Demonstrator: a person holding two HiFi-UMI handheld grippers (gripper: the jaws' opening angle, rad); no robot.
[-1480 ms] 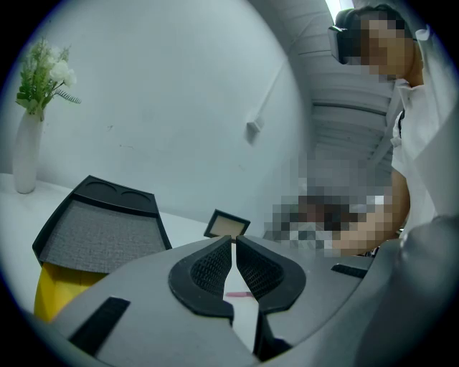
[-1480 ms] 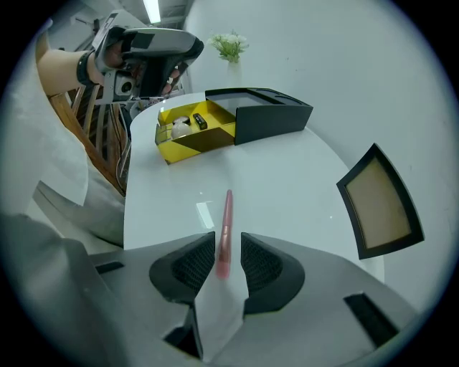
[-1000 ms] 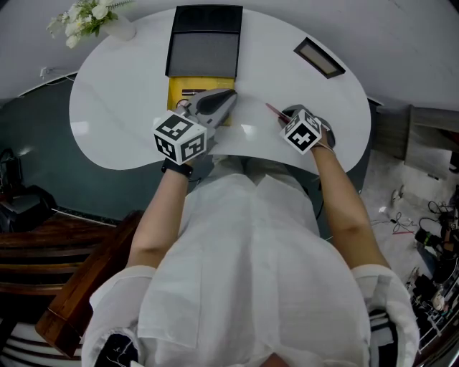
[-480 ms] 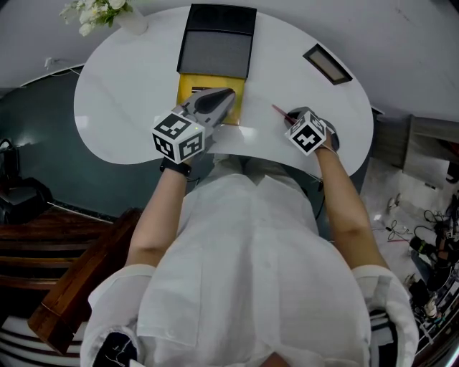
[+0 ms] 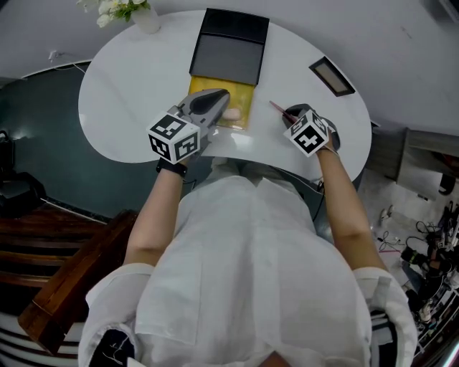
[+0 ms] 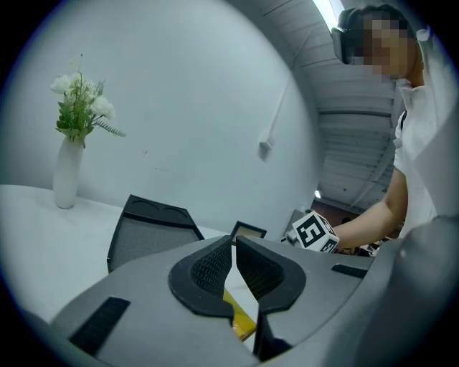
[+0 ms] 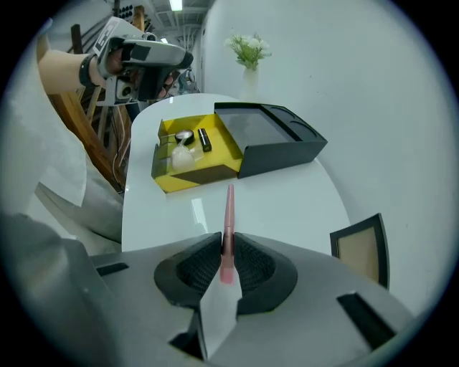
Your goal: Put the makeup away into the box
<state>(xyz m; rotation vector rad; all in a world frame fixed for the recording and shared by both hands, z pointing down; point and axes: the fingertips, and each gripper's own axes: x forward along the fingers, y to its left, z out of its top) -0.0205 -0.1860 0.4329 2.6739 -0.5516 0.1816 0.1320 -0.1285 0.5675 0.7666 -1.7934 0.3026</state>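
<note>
The open yellow box lies mid-table, its black lid folded back behind it. In the right gripper view a round compact, a black tube and a pale item lie inside the box. My right gripper hangs to the right of the box, pointing steeply down. Its jaws have just been closing and are shut on a thin pink makeup pencil that sticks out ahead of them. My left gripper hovers over the box's near left part, shut with nothing between its pads.
A small framed panel lies at the table's right rear. A white vase of flowers stands at the far left. The table's curved near edge runs just below both grippers, with the person's body behind it.
My left gripper has moved forward over the yellow box. My right gripper has risen a little off the table with the pink pencil in it.
</note>
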